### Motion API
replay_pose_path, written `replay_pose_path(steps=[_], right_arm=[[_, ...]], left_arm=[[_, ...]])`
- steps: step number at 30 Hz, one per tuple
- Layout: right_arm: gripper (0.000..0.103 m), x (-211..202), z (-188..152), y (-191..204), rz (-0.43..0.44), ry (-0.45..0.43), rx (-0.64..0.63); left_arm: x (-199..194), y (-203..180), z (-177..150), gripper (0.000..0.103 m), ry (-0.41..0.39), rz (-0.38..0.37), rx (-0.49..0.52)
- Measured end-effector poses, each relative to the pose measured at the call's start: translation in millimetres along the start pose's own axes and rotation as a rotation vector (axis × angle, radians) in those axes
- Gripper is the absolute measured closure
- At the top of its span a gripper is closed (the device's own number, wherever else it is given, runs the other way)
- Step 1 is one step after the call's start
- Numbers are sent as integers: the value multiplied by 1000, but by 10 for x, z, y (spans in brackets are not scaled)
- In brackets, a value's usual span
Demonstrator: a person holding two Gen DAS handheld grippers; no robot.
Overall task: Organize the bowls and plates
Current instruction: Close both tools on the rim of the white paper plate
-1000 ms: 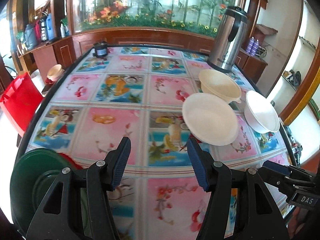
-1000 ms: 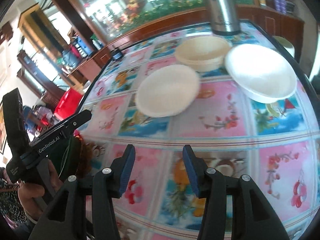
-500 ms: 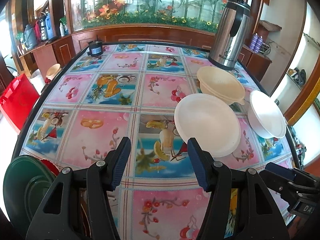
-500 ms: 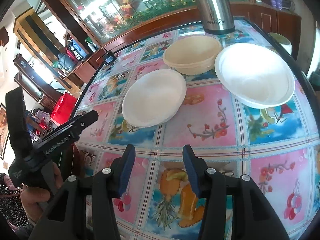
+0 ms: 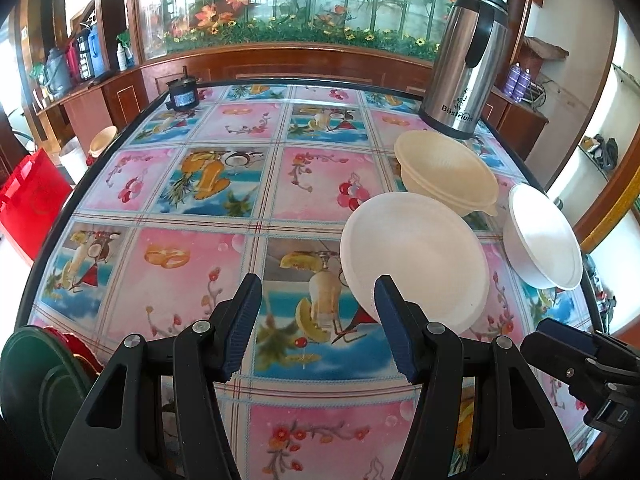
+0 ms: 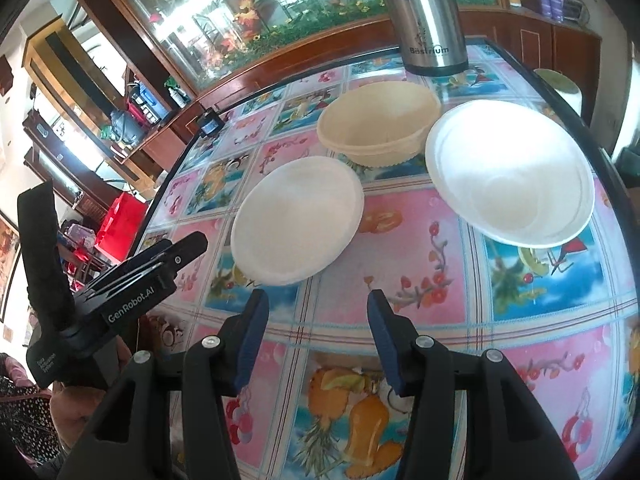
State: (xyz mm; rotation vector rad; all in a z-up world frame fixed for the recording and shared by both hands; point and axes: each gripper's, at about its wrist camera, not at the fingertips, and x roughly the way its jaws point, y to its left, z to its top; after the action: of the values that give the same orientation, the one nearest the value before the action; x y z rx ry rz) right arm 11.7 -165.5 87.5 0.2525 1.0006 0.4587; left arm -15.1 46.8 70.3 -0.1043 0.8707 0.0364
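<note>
Both claws hang wide and empty over the table (image 5: 168, 216). The left claw (image 5: 316, 324) has the white plate (image 5: 416, 256) just ahead to its right, probably lining up a rim grab. Beyond the right claw (image 6: 314, 340) sit the cream bowl (image 6: 380, 120) and white bowl (image 6: 508, 184).

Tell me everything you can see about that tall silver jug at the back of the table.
The jug is a tall brushed-metal flask with a black lid, black handle and black base band, with "Bostrium" printed low on its side. It stands upright near the table's far right edge, just behind the cream bowl; whether they touch is unclear. No gripper is near it.
</note>
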Motion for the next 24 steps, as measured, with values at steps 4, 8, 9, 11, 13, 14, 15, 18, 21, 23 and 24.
replay_pose_path(steps=[4, 8, 9, 11, 13, 14, 15, 18, 21, 23, 24], right_arm=[[51, 11, 50, 10, -4, 4, -11], [51, 19, 95, 11, -1, -3, -10], [51, 30, 101, 12, 1, -2, -9], [50, 56, 109, 11, 3, 4, -10], [50, 76, 134, 4, 4, 6, -14], [50, 76, 151, -5, 3, 4, -13], [50, 81, 179, -24, -2, -1, -13], [50, 124, 272, -108, -16, -2, 4], [50, 204, 358, -186, -20, 5, 21], [50, 270, 406, -200, -31, 7, 13], [50, 298, 423, -207, -30, 8, 14]], left_arm=[[28, -7, 34, 44, -2, 4, -6], [70, -12, 36, 44, 8, 0, -9], [77, -20, 37, 44, 6, 3, -4], [102, -21, 41, 44, 9, 8, -4], [141, -12, 55, 44, 18, 4, -12], [164, -2, 63, 44, 23, 3, -18], [179, 0, 70, 44, 25, 3, -21], [253, 7, 98, 44, 40, -5, -33], [326, -22, 144, 44, 55, -17, -28], [367, -35, 168, 44, 53, -20, -25], [391, -26, 174, 44, 59, -26, -34]])
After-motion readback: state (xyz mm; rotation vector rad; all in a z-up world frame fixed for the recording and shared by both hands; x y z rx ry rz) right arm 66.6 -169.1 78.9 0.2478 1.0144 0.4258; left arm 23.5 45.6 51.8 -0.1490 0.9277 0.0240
